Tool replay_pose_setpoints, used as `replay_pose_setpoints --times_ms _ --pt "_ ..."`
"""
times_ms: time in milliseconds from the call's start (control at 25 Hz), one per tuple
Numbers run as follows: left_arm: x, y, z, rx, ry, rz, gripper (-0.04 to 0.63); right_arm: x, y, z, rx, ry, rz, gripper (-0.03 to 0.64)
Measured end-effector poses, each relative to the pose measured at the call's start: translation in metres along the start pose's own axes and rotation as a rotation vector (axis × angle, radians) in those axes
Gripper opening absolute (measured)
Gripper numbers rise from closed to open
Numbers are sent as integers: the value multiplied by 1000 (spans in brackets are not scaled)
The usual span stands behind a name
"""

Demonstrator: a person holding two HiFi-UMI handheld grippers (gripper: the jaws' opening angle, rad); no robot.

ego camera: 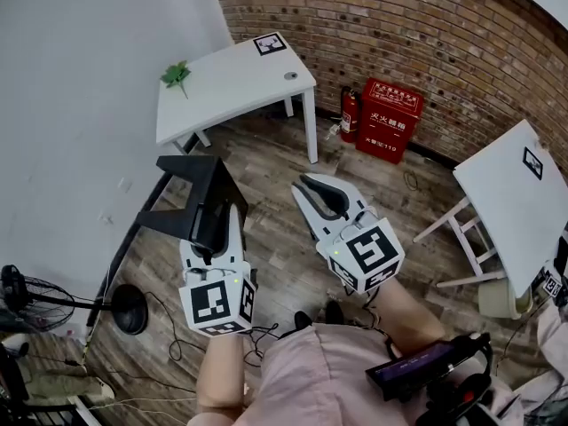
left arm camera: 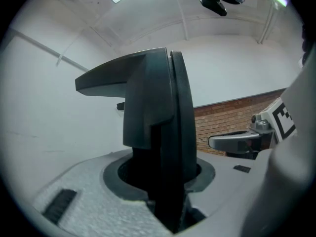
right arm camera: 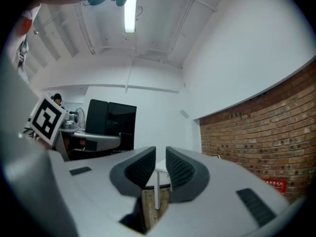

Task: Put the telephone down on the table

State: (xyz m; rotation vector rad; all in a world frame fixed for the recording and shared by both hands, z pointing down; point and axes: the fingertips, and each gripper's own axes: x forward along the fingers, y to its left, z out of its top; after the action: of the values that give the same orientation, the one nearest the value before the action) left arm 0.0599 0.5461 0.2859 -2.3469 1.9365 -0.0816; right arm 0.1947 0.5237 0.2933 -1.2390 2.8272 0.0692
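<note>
A black angular telephone (ego camera: 197,198) is held up over the wooden floor, with my left gripper (ego camera: 213,231) shut on its lower edge. In the left gripper view the telephone (left arm camera: 153,107) stands upright between the jaws and fills the middle, with the gripper (left arm camera: 165,184) clamped on it. My right gripper (ego camera: 307,190) is level beside it to the right, apart from the telephone. Its ribbed pads (right arm camera: 180,169) leave a narrow gap with nothing in it. The white table (ego camera: 232,85) stands farther off by the grey wall.
On that table lie a green plant sprig (ego camera: 176,75), a marker tag (ego camera: 270,43) and a small round object (ego camera: 291,75). A red box (ego camera: 388,118) and extinguisher (ego camera: 350,114) stand by the brick wall. A second white table (ego camera: 510,193) stands right; a fan (ego camera: 18,291) and cables lie left.
</note>
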Motion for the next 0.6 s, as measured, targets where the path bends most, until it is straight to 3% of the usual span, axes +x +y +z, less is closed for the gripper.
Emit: replay_pose_setpoints --times_ms 160,600 --pt "6 -11 6 -16 1 -89 163 -1 -2 11 4 -24 82 123" --pt "19 -38 2 -106 29 -230 163 -6 -18 13 14 -34 166 172"
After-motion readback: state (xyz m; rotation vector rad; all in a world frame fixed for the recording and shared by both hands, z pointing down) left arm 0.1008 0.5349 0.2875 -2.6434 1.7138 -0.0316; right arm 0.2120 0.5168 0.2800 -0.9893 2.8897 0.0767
